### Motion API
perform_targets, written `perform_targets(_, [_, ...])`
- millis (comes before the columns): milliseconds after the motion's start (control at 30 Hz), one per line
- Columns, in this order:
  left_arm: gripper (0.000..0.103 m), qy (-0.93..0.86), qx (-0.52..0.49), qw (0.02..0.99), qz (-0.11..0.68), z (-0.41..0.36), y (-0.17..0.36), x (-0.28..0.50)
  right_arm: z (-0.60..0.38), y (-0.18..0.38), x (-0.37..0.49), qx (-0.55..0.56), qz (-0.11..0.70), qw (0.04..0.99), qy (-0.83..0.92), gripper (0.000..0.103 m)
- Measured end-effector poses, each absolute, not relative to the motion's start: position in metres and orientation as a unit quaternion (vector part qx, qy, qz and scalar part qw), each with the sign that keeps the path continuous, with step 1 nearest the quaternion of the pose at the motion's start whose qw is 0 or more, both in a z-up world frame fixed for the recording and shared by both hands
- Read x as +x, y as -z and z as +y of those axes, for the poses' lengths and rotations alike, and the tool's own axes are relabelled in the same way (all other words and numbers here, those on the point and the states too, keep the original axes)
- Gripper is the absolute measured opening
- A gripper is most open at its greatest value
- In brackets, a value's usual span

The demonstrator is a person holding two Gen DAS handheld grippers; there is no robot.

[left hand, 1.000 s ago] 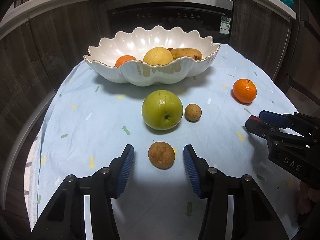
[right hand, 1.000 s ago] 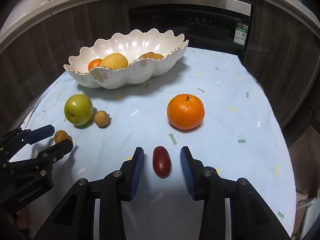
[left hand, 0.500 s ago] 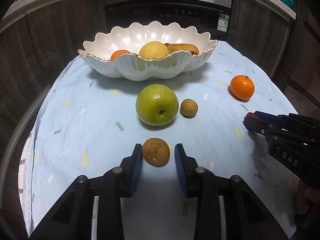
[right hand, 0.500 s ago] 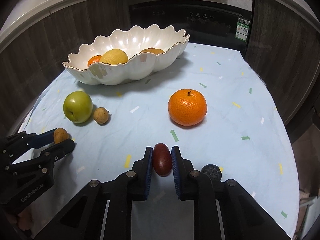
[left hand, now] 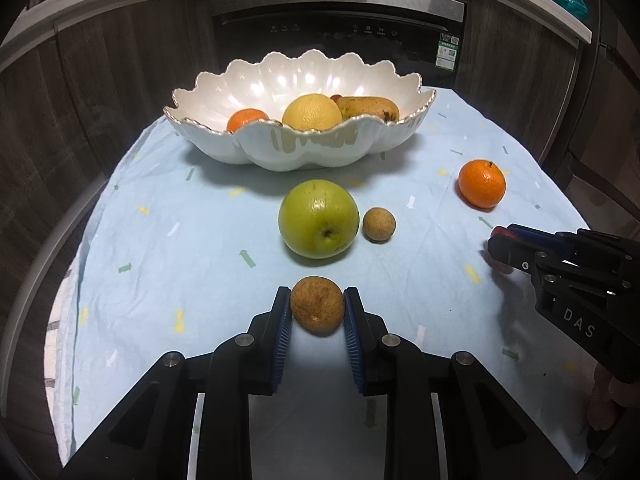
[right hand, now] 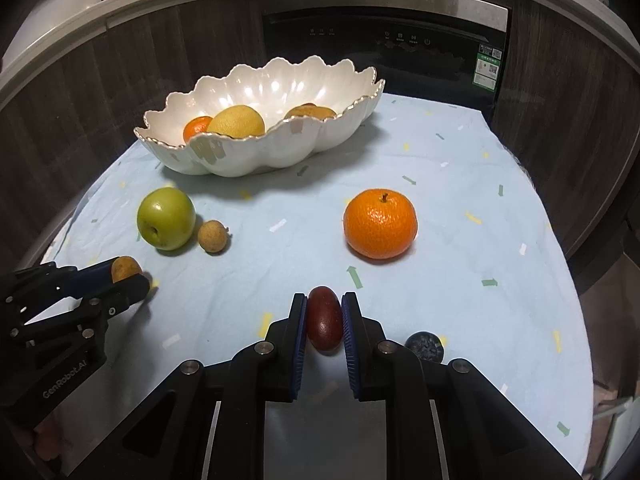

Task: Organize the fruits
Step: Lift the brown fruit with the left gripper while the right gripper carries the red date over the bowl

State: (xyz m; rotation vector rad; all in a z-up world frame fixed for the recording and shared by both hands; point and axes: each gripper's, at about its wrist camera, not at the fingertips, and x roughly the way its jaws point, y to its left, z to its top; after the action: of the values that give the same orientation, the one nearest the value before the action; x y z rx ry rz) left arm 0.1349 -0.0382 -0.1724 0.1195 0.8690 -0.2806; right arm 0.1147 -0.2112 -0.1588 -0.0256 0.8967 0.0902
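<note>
Left gripper (left hand: 317, 312): blue-padded fingers clamped on a small round brown rough-skinned fruit (left hand: 317, 309), gripped across its widest part, low over the pale blue patterned tablecloth (left hand: 160, 248); whether it is clear of the cloth cannot be told.

Right gripper (right hand: 324, 320): fingers closed on a dark red oval fruit (right hand: 324, 317), held by its long sides.

Both fruits lie well short of the white scalloped ceramic bowl (left hand: 296, 148), which already holds an orange, a yellow fruit and a brownish one.

Loose on the cloth: a green apple (left hand: 318, 218), a second small brown fruit (left hand: 379, 224) just beside it, a mandarin (right hand: 380, 224) and a dark bluish berry (right hand: 424, 345).

Assessment: both held fruits are probably light. The brown one looks thin-shelled and may crack under a hard squeeze. The red one looks smooth and may slip endwise; a mid-length hold suits it.
</note>
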Motion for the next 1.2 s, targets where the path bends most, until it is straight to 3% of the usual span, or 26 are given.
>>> perform_targets(1200, [0.026, 0.110, 0.046, 0.921, 0.371, -0.019, 0.088, 0.139, -0.197, 0.075, 0.119, -0.011, 0.372, 0.927, -0.054, 0.019])
